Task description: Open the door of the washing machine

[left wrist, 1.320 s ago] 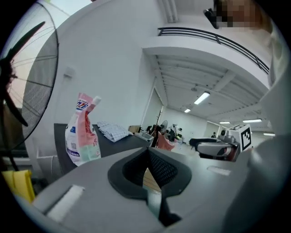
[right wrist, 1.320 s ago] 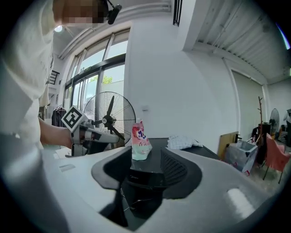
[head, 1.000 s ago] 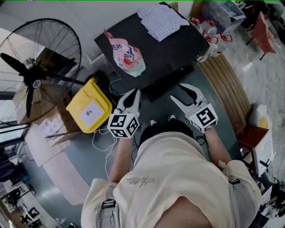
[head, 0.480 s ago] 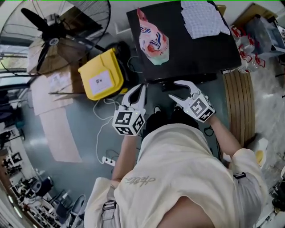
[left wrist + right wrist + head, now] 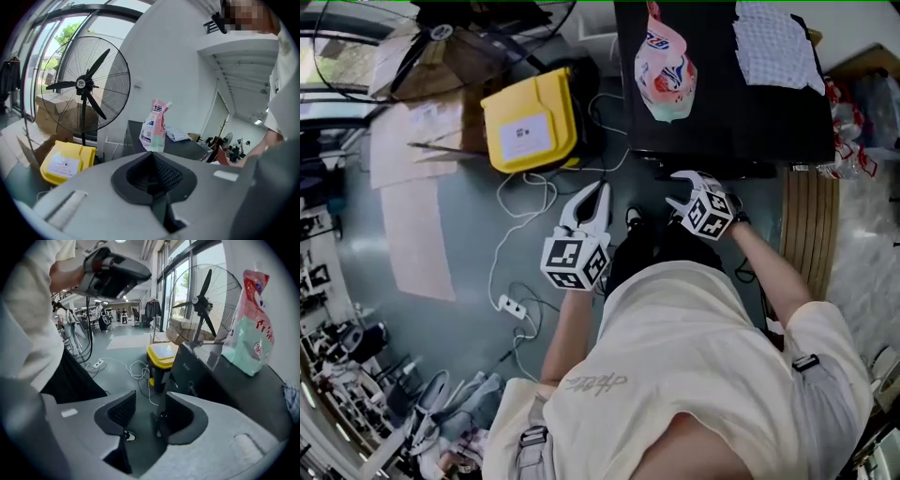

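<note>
A grey-green workshop floor point(image 5: 469, 272) is seen from above, strewn with white cables point(image 5: 520, 206) and a power strip point(image 5: 514, 307). A large pedestal fan point(image 5: 84, 84) stands at far left before tall windows. The washing machine point(image 5: 722, 122), a black, box-shaped unit, is set at the far side of the scene, right of centre, just beyond the person's feet. On its flat top a pink, white and green detergent pouch point(image 5: 666, 61) is stood on the left and a checked cloth point(image 5: 773, 47) is laid on the right. Its dark front panel point(image 5: 211, 380) bears faint pale print, and whether the door is open or shut cannot be told. A yellow box point(image 5: 530, 131) with a white label is placed on the floor just left of the machine.

The left tool point(image 5: 598, 192) is held above the floor near the machine's left corner, its jaws pressed together on nothing point(image 5: 152, 161). The right tool point(image 5: 675, 190) is held close to the machine's front edge with its jaws spread point(image 5: 149, 411). The machine's near corner is framed in the gap, though contact cannot be judged.
</note>
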